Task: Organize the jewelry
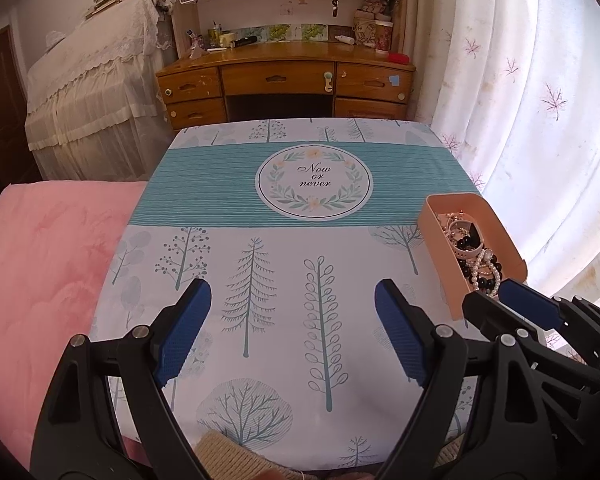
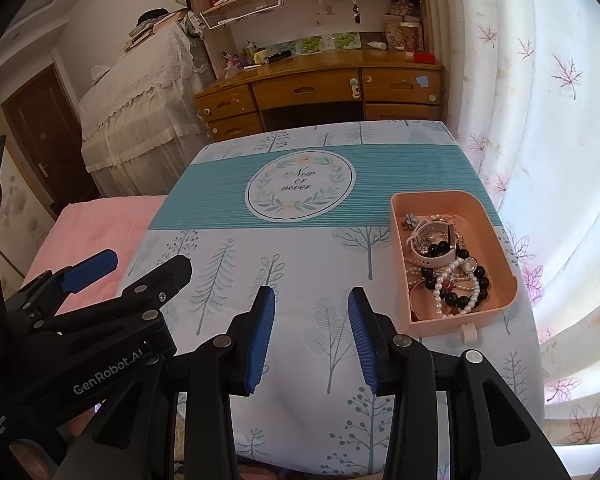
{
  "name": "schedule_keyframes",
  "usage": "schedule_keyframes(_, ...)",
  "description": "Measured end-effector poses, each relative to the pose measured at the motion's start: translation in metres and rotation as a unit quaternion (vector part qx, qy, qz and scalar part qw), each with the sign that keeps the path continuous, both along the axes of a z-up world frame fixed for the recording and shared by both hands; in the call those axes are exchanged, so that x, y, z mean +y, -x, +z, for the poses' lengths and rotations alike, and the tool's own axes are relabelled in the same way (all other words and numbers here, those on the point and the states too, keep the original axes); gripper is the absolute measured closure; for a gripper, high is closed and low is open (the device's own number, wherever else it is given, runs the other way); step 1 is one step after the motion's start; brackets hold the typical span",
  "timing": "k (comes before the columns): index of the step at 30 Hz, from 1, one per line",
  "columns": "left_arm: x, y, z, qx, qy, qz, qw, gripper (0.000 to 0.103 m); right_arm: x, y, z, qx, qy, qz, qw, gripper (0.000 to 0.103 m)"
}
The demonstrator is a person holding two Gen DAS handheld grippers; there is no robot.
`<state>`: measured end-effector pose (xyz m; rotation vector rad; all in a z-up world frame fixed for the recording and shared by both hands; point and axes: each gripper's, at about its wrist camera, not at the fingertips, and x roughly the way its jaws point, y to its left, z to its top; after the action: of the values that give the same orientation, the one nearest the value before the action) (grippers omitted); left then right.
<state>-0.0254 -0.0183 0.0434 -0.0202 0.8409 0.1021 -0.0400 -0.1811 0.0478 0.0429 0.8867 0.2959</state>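
Observation:
A pink tray [image 2: 496, 240] sits near the right edge of the tablecloth-covered table [image 2: 300, 248]. It holds a tangle of jewelry: a pearl bracelet [image 2: 476, 292], black bead bracelets [image 2: 460, 300], a white watch strap [image 2: 424, 236] and a small flower brooch [image 2: 410, 218]. My right gripper [image 2: 311, 294] hovers over the cloth just left of the tray, open partway with nothing between its blue pads. My left gripper [image 1: 293, 292] stands wide open and empty over the printed trees, further left. In the left wrist view the tray [image 1: 496, 228] lies at the right, and the right gripper [image 1: 496, 300] partly hides its near end.
A pink blanket [image 1: 40, 264] borders the table on the left. Beyond the far edge stands a wooden desk [image 1: 284, 76] with drawers and shelves. A white flowered curtain [image 1: 540, 120] hangs close along the right side. The cloth carries a teal band with a round "Now or never" print [image 1: 313, 178].

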Motion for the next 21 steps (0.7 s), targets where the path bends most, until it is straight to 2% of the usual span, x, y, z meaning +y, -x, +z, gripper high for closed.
schedule_keyframes(21, 0.0027, -0.0002, -0.0058, 0.007, 0.001, 0.003, 1.0000, 0.021, 0.0035, 0.0010, -0.0012, 0.003, 0.002, 0.002, 1.000, 0.064)
